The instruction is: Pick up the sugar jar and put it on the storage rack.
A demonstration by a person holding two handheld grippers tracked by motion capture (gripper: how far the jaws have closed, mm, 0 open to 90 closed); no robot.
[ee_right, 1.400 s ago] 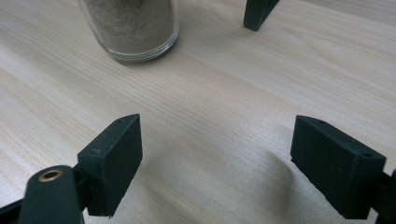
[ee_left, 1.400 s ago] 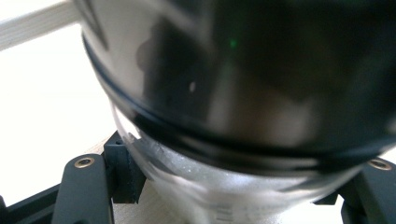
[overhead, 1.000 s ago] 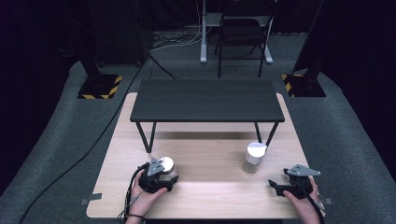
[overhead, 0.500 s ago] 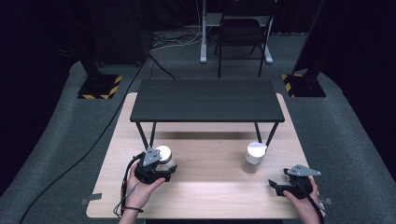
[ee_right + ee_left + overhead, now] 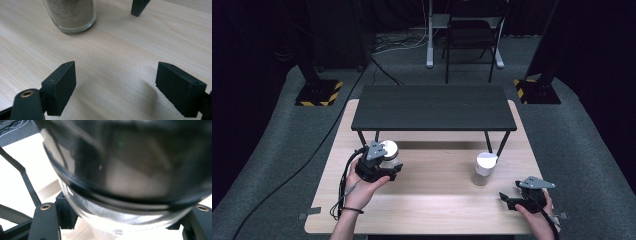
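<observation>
Left gripper view, blurred jar [image 5: 130, 170] clamped by left hand-held gripper [image 5: 125, 220], contents unreadable

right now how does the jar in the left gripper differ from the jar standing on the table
The held jar is clamped between the jaws of the left gripper and lifted off the wooden table; the standing jar rests upright on it, untouched. The held jar sits on the left side, near the black shelf's leg; the standing jar is on the right, ahead of the open right gripper. Both look like white-topped glass jars.
</observation>
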